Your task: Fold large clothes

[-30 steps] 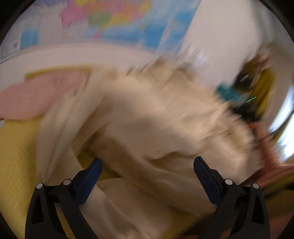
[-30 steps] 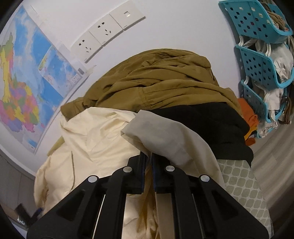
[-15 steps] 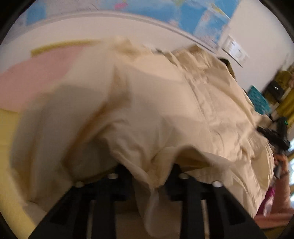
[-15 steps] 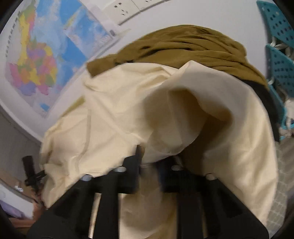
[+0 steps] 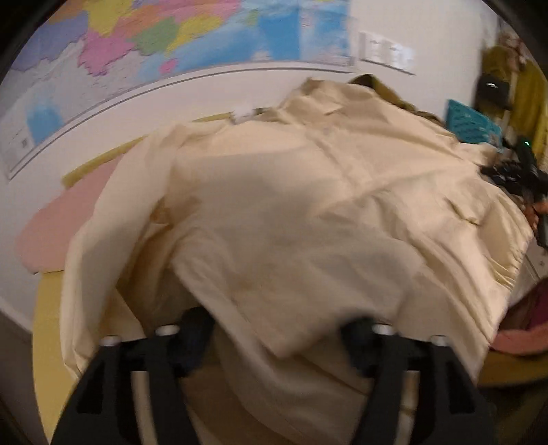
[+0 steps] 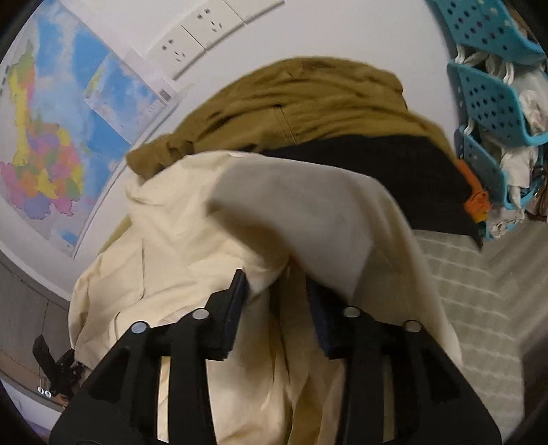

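A large cream shirt lies spread over the bed and fills the left wrist view. My left gripper stands open at its near edge, with a fold of the cloth draped over both fingers. In the right wrist view the same cream shirt hangs over my right gripper, whose jaws stand apart with cloth lying between and over them.
An olive garment and a black one are piled behind the shirt against the wall. Blue baskets hang at the right. A pink cloth lies on the yellow bedding. A wall map is behind.
Both grippers were shut on the cream shirt half a second ago; now both jaws stand apart and the cloth has dropped flatter over the bed.
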{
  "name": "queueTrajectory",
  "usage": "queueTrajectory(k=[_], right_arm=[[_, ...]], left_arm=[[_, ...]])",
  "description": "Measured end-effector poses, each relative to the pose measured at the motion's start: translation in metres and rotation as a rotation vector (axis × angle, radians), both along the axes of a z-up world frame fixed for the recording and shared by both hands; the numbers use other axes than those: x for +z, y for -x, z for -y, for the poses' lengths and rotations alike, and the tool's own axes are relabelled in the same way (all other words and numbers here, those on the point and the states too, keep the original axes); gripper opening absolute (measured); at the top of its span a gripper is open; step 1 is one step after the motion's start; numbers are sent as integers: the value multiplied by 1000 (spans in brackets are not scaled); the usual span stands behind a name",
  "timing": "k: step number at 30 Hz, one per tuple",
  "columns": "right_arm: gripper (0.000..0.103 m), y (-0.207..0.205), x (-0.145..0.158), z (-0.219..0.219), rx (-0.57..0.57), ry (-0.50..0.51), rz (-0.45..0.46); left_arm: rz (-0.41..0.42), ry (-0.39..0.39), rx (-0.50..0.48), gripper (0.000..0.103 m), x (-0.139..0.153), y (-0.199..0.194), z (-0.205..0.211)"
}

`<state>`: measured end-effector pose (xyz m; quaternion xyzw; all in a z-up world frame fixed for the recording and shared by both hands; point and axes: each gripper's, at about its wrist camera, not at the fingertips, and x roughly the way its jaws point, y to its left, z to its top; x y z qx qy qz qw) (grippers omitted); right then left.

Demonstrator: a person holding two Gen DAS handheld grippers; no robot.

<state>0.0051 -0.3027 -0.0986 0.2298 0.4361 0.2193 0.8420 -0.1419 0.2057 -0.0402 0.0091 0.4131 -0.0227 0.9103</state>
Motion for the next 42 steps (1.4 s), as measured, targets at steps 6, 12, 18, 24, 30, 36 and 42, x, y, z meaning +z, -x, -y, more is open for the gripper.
queueTrajectory(k=[6,12,18,24,30,36,42], right_arm=[[90,54,16,-27,173,70,25],[7,66,-11,-33,180,158,6],[56,75,13,-21,210,129,64],[87,56,46,40,-38,138,175],[91,19,0,74,-94,34,25],[88,13,-28,75,30,-184,-39],[6,7,-15,45,101,-12,-15]], left_arm=[[49,-13,-15,71,12,13,1],[80,-47,-60,71,19,15,13],[244,-27,-141,82,51,43,14],[304,-88,-203,89,74,20,46],[220,-100,-280,89,69,-50,89],[157,-56,-350,89,60,-100,121],[105,-67,-415,89,50,-129,152]])
